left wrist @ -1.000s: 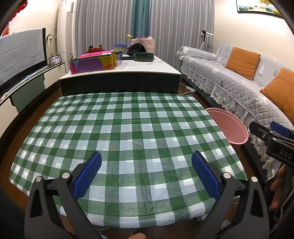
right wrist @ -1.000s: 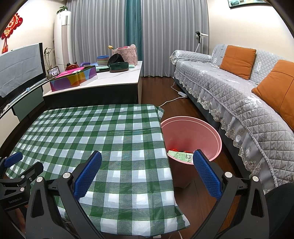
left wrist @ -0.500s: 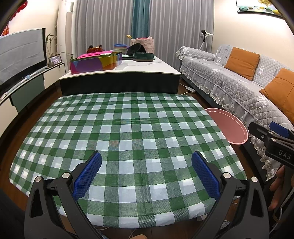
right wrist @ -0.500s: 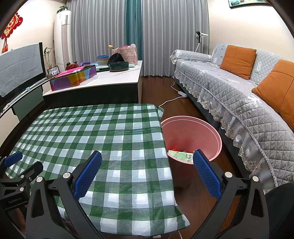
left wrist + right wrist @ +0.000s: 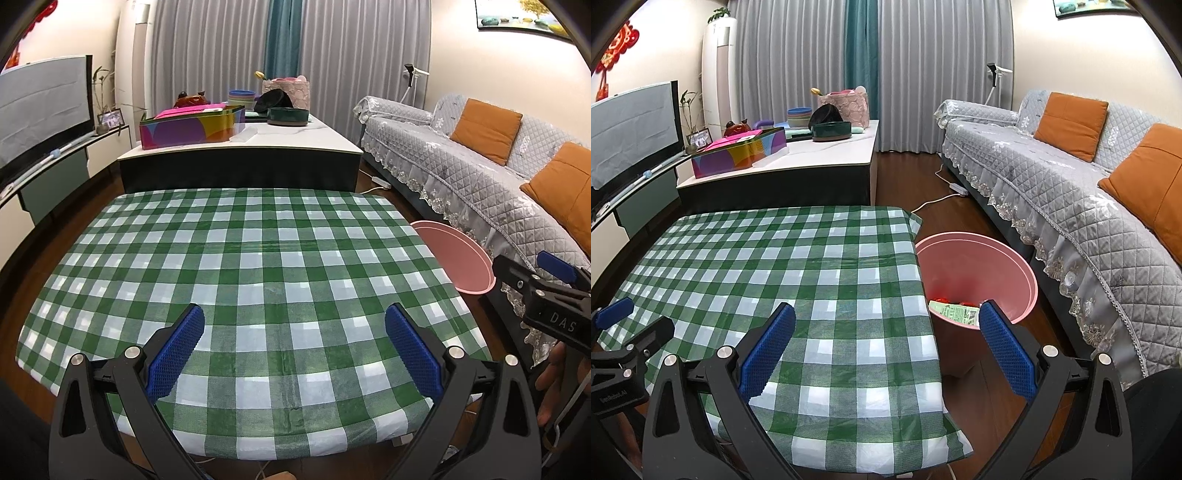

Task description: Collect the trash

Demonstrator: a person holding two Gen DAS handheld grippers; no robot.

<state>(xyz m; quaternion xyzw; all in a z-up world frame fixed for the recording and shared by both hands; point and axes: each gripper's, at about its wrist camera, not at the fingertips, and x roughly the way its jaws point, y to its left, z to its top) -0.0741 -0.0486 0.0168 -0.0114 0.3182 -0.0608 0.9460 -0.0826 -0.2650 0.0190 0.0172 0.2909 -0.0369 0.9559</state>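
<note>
The pink bin (image 5: 979, 266) beside the checked bench (image 5: 812, 277) holds a green wrapper (image 5: 955, 313) and red scraps, just beyond the right hand-held gripper (image 5: 884, 345); both it and the left hand-held gripper (image 5: 293, 345) gape empty.

Wide-open right gripper (image 5: 886, 347) above checked tablecloth (image 5: 798, 266), pink bin (image 5: 1015, 269) with trash (image 5: 955, 312) beside the table.

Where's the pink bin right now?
On the floor in the right wrist view: the pink bin sits between the checked table's right edge and the grey sofa, with trash inside.
</note>
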